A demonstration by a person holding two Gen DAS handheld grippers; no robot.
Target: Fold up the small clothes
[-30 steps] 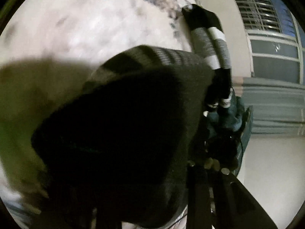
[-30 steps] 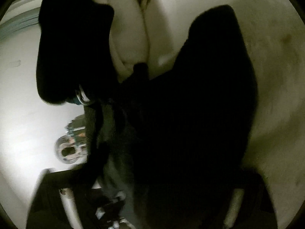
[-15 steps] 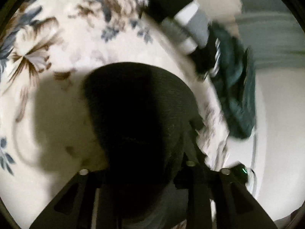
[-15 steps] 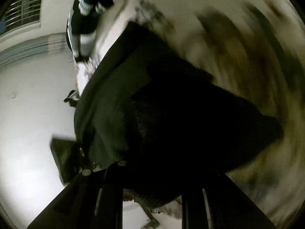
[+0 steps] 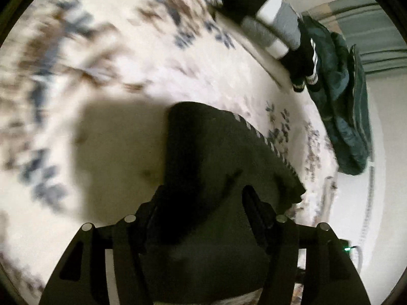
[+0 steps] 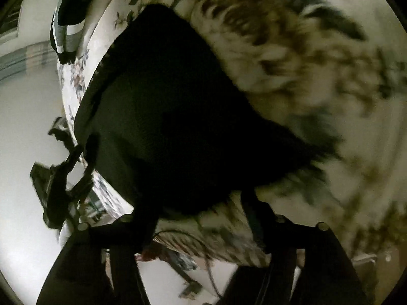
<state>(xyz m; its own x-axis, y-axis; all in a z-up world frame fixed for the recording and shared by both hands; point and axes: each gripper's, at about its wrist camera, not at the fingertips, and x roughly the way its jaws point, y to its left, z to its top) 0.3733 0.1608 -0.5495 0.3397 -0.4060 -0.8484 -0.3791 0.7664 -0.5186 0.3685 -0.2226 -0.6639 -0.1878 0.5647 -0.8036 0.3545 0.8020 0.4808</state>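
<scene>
A dark knitted garment (image 5: pixel 216 167) with a striped edge lies on the floral bed cover (image 5: pixel 127 63). My left gripper (image 5: pixel 201 198) has its fingers spread, with the garment's near end bunched between them. In the right wrist view the same dark garment (image 6: pixel 165 117) spreads over the cover. My right gripper (image 6: pixel 203 203) stands open at its near edge, and the cloth ends just ahead of the fingers. The left gripper (image 6: pixel 66 178) shows at the left in that view.
A folded black, grey and white striped garment (image 5: pixel 269 25) lies at the far edge of the bed, also in the right wrist view (image 6: pixel 67 33). A dark teal garment (image 5: pixel 343 101) hangs over the bed's right edge. Pale floor (image 5: pixel 381 203) lies beyond.
Both grippers have brought the dark garment down from the air onto the bed cover. Both grippers' fingers have come apart, and the cloth now lies flatter.
</scene>
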